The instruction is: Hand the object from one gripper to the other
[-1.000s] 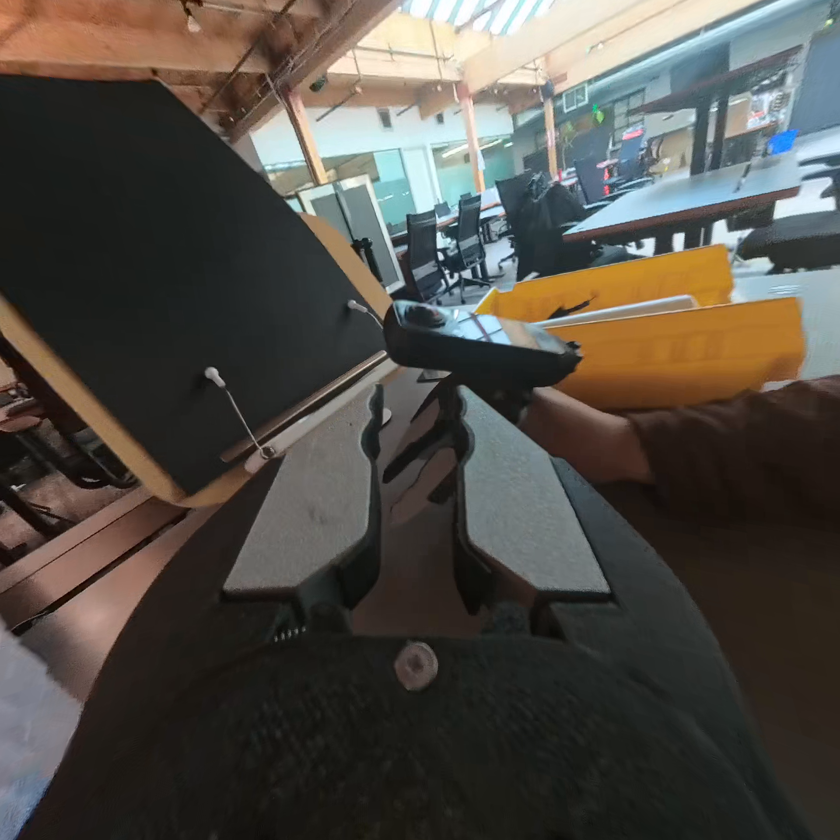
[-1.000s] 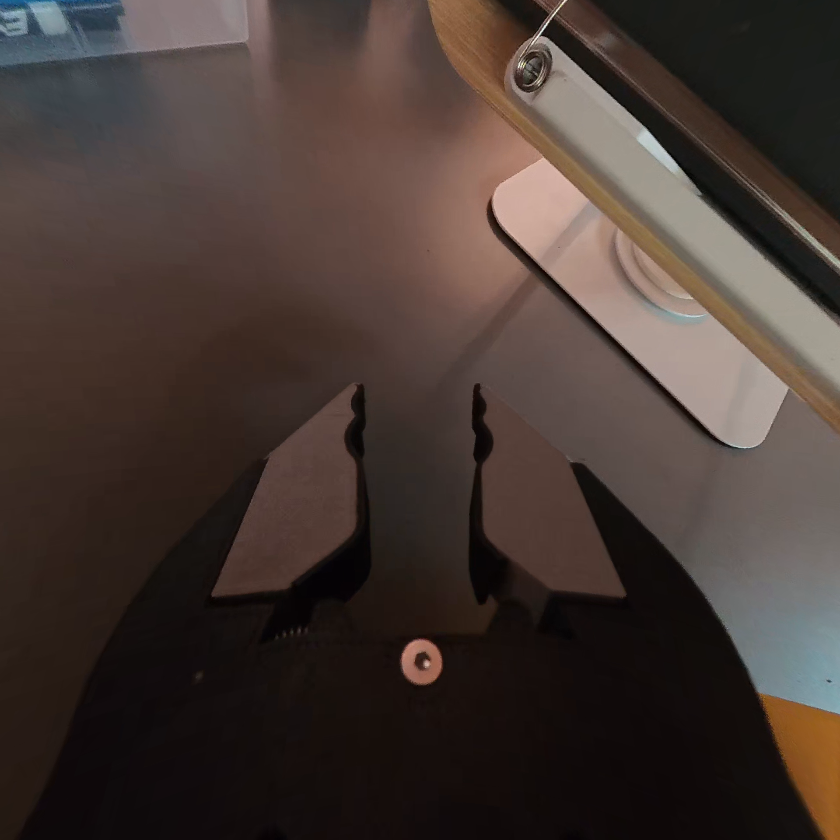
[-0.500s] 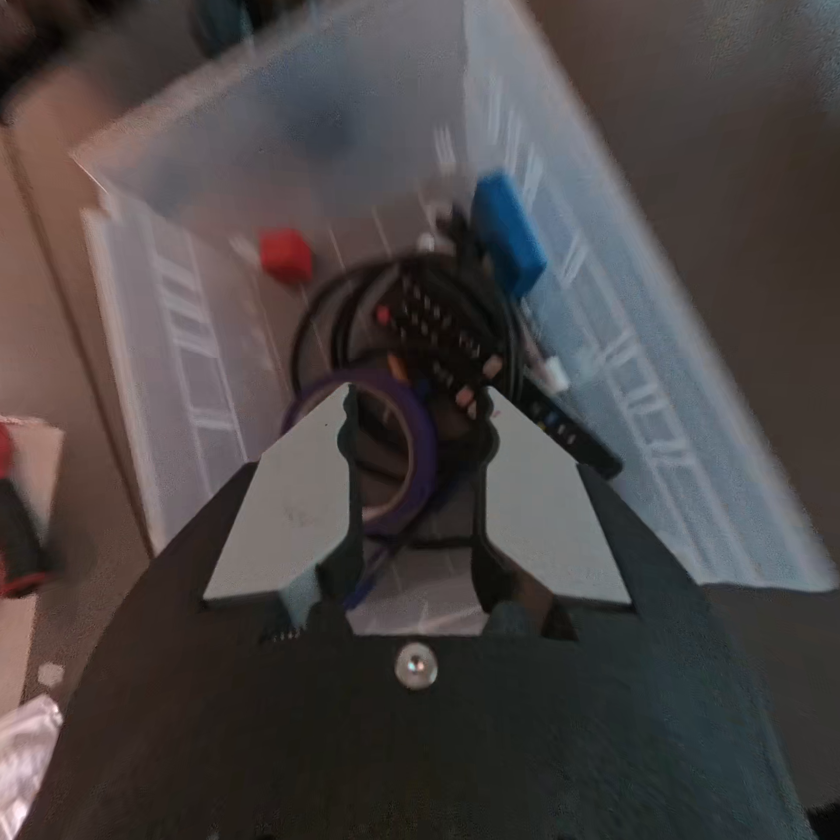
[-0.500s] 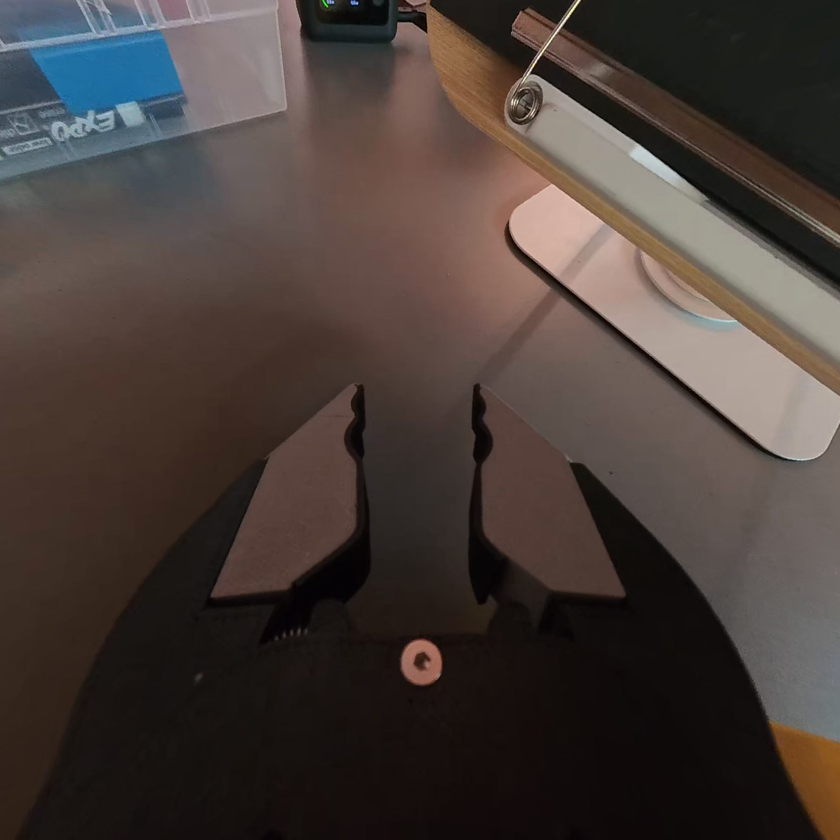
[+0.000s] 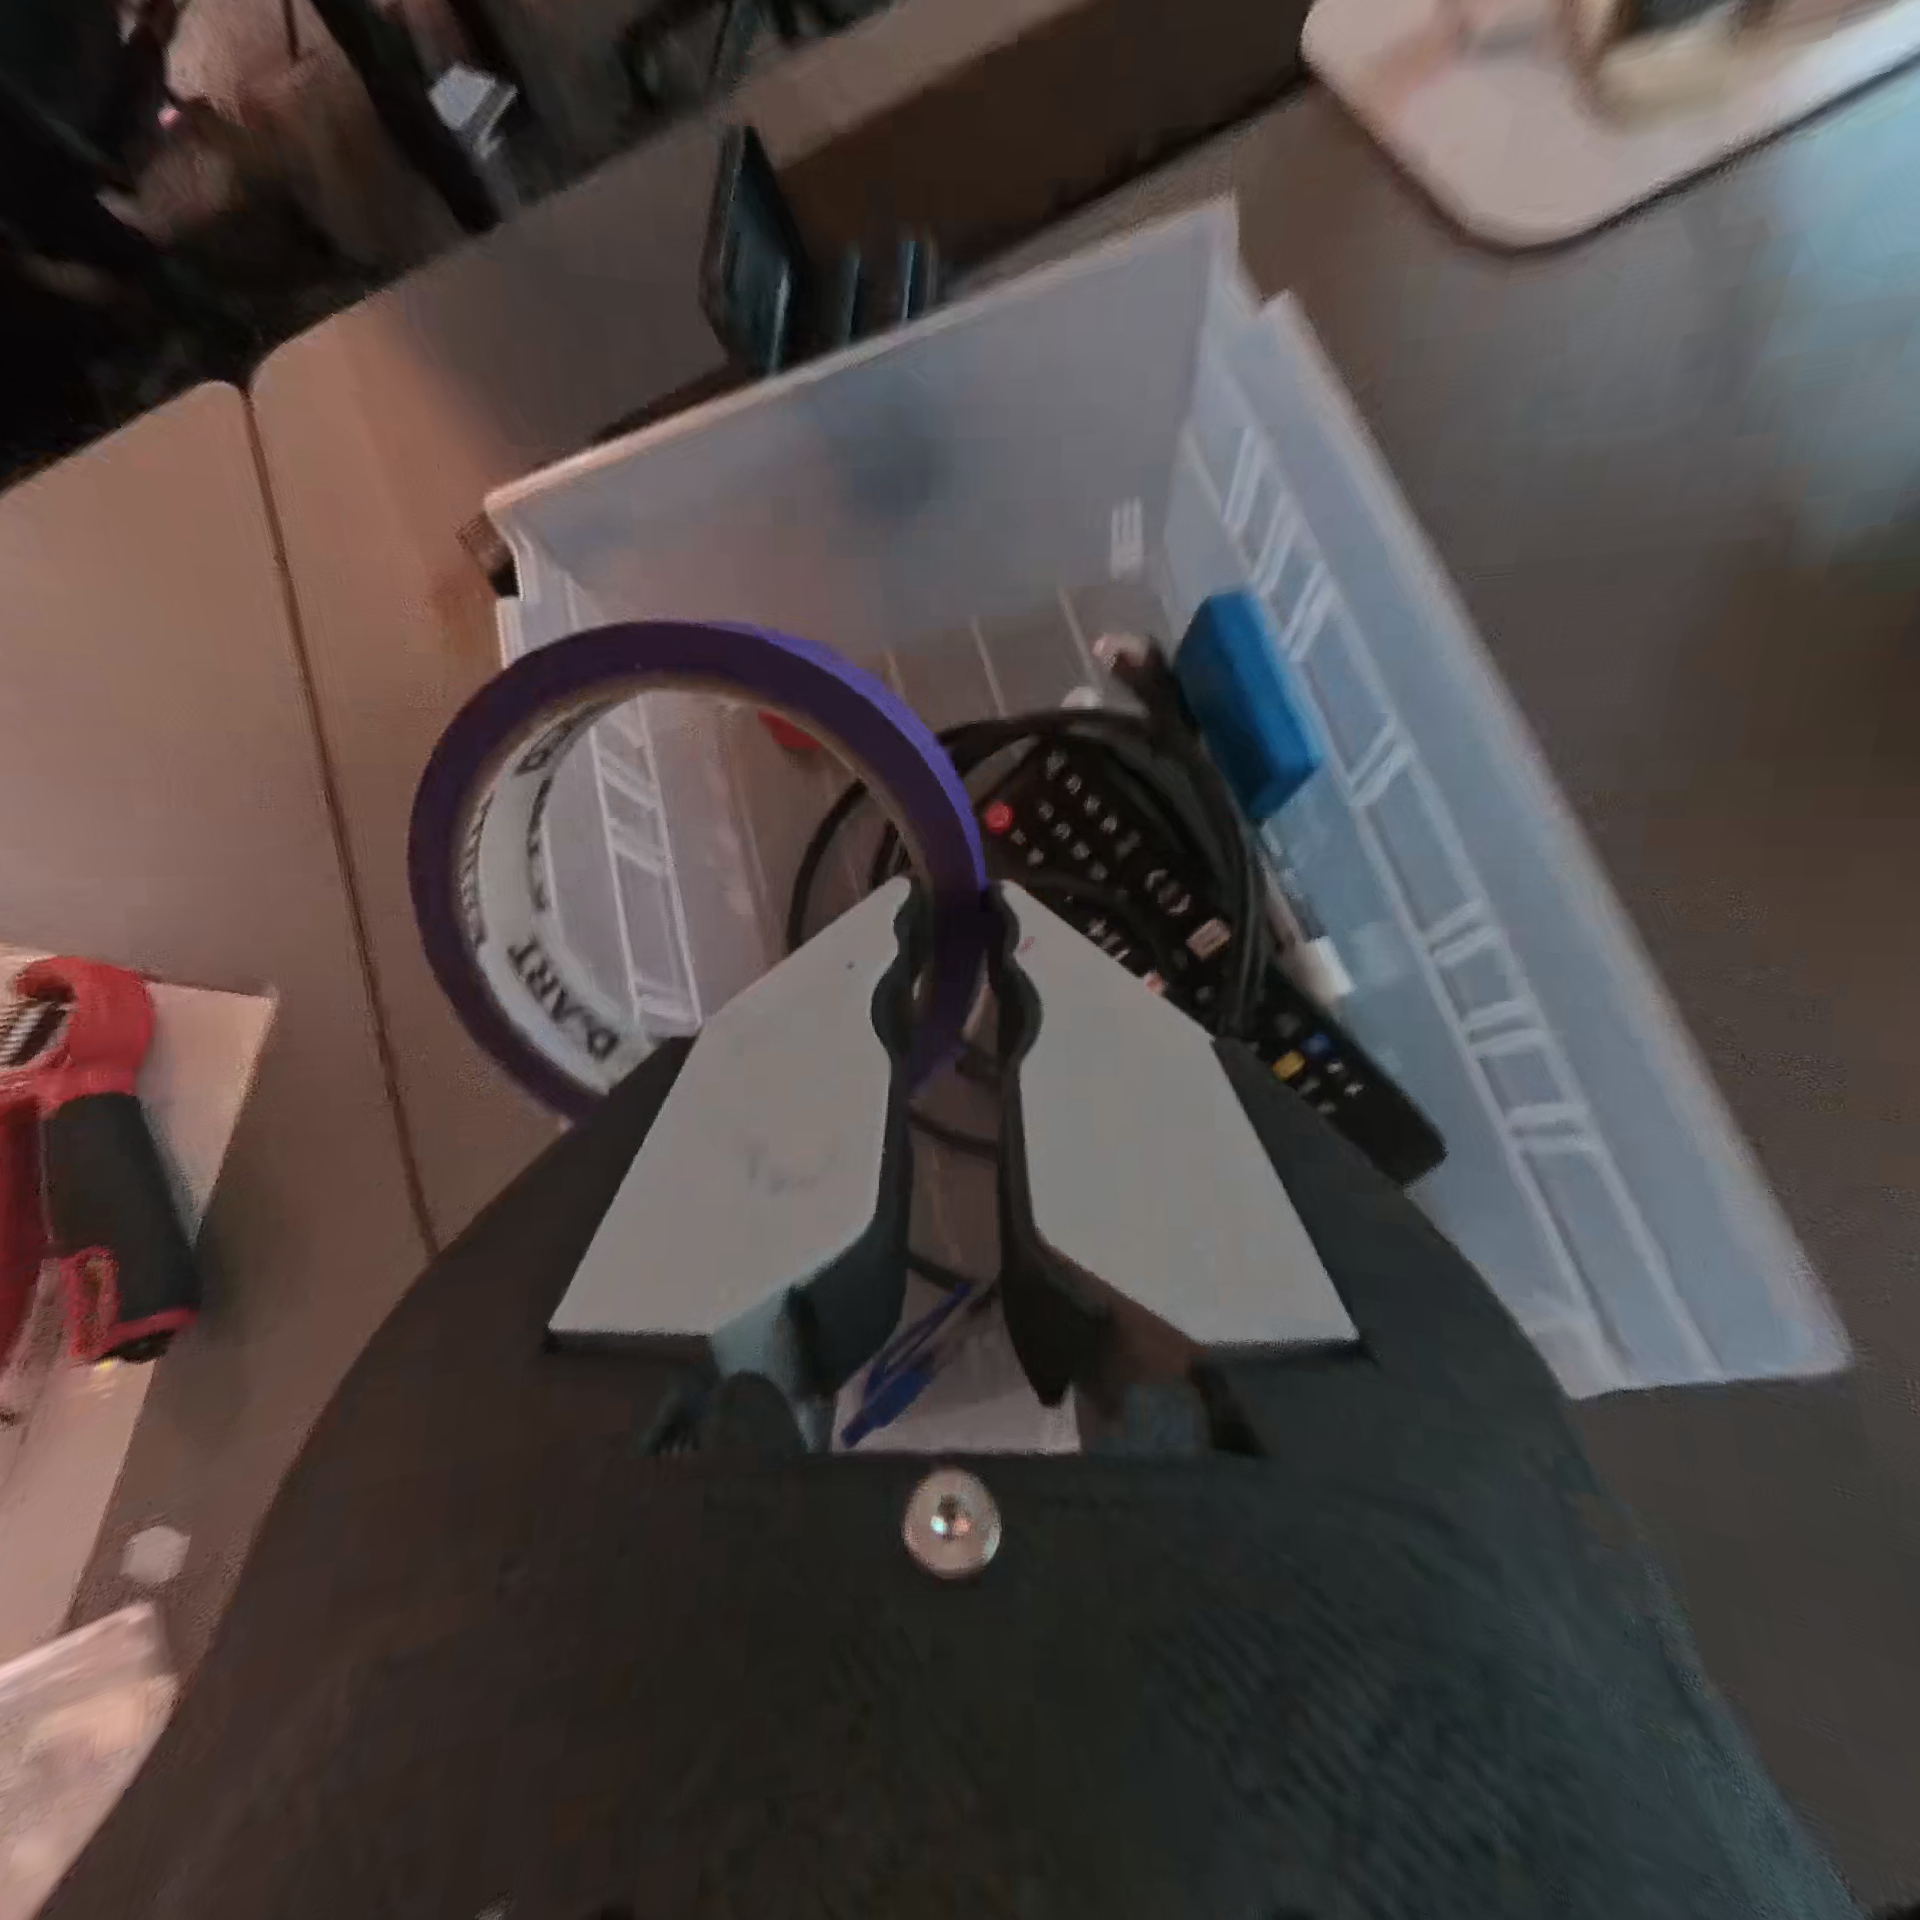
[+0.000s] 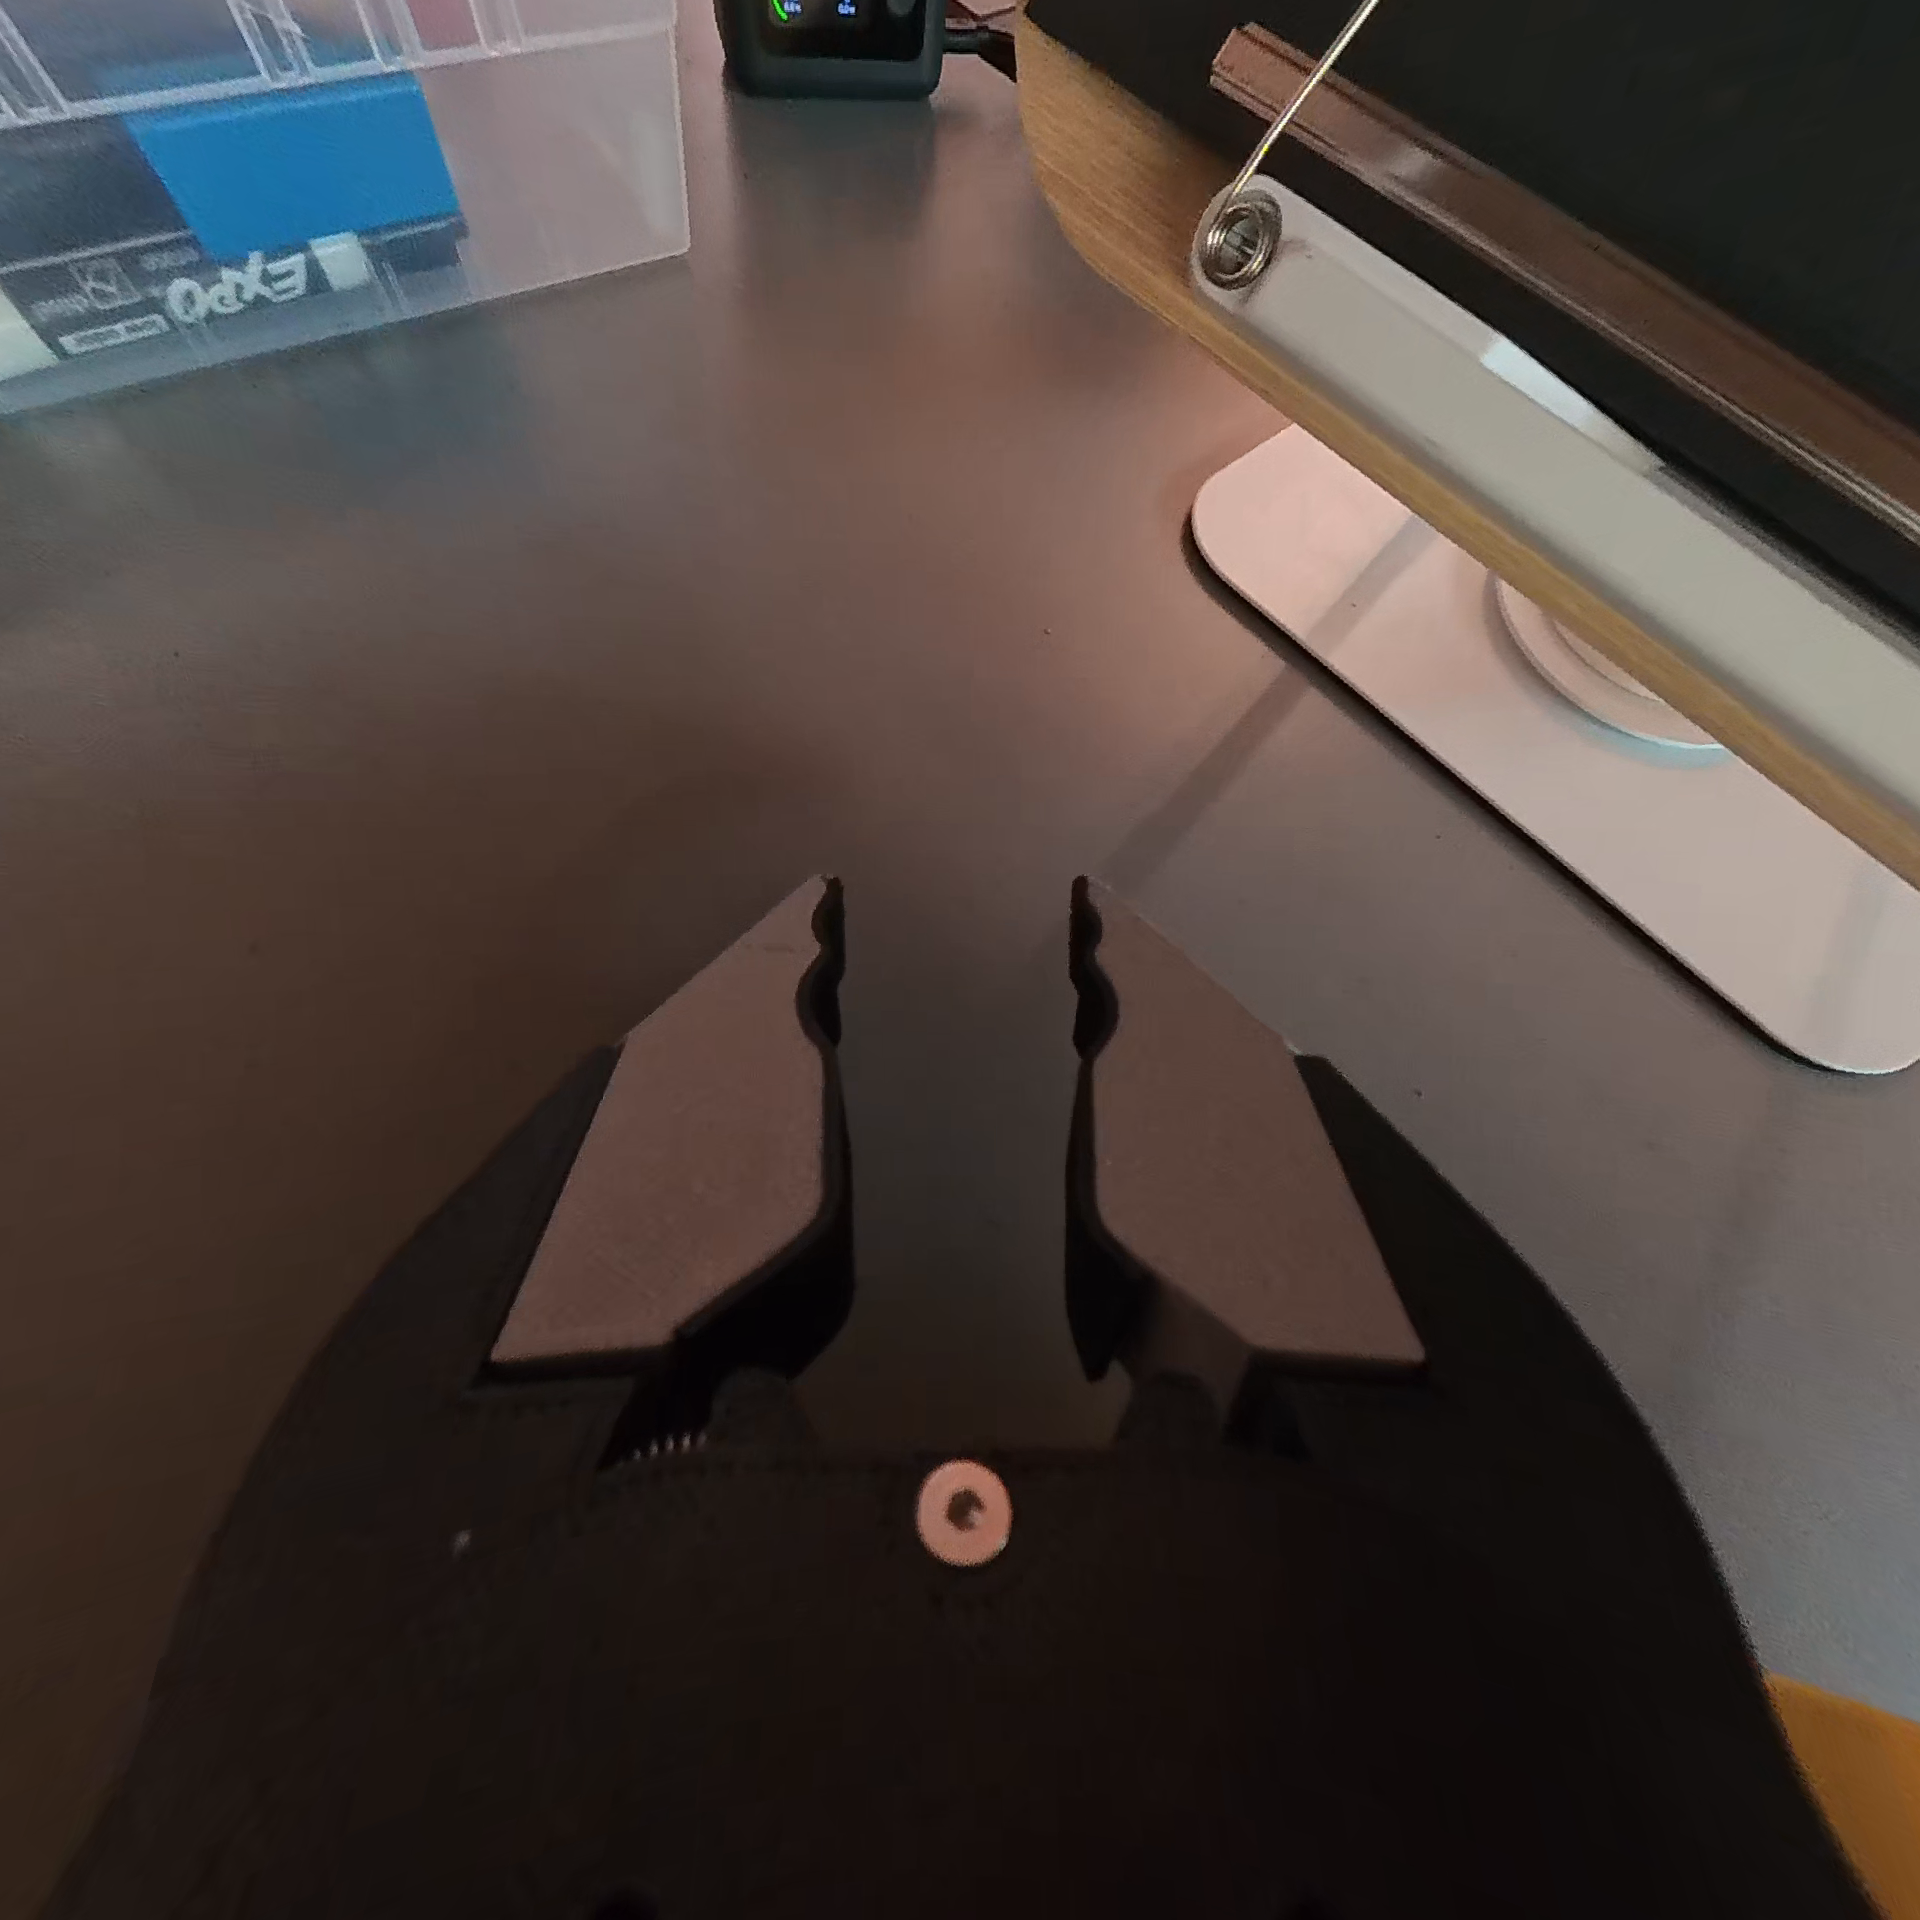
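Purple tape roll (image 5: 686, 831) sits pinched by its rim in the left claw (image 5: 948, 914), above the clear bin (image 5: 1538, 997). The right claw (image 6: 956, 914) gapes empty over the bench (image 6: 520, 727); best present the roll's free arc squarely.

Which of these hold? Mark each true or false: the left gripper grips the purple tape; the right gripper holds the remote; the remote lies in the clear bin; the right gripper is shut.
1. The left gripper grips the purple tape roll: true.
2. The right gripper holds the remote: false, it holds nothing.
3. The remote lies in the clear bin: true, among black cables.
4. The right gripper is shut: false, its fingers stand apart over the bare table.
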